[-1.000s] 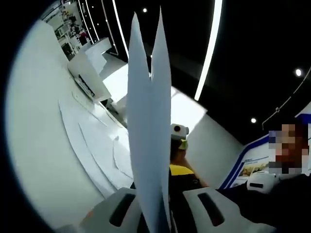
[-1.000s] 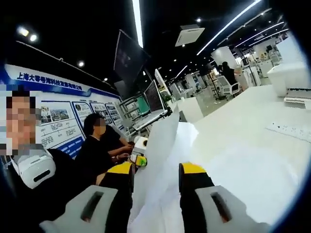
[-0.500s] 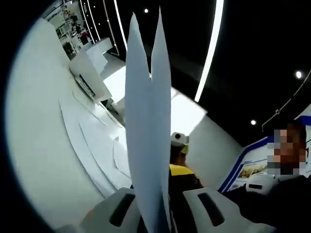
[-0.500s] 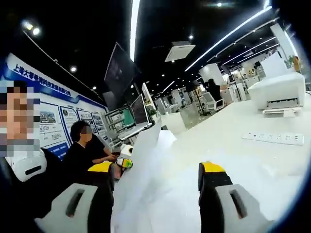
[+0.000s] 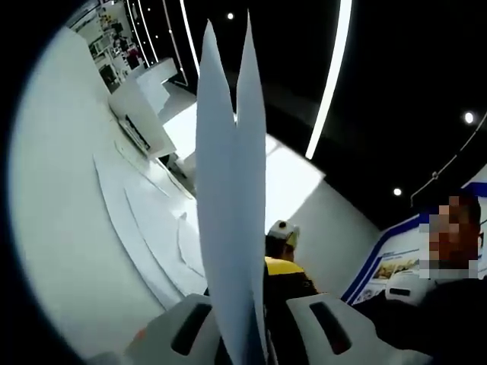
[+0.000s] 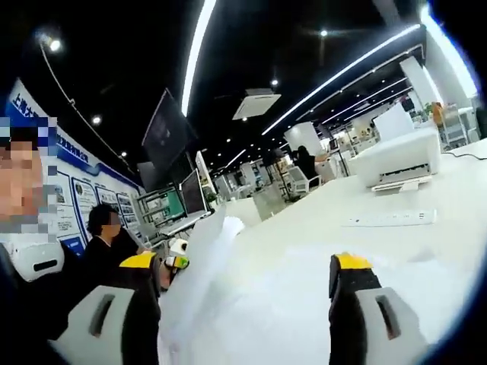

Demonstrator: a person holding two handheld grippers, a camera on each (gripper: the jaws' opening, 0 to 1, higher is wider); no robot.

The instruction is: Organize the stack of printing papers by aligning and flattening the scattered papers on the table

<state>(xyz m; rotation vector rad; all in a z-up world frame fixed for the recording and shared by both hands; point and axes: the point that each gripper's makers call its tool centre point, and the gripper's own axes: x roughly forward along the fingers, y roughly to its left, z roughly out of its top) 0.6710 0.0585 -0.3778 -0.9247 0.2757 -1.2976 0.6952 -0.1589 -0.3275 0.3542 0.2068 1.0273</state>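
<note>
Right gripper (image 6: 243,304) jaws have spread wider off the papers (image 5: 232,220).

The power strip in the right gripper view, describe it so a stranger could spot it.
On the long white table, look below the white printer near the far edge. The power strip lies flat there, a thin white bar with small sockets, unlike the loose papers.

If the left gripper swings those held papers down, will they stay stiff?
Probably not. The papers stand on edge in the left gripper but their tops already split apart, so they likely flop and fan. They look thin and light, apt to slide.
</note>
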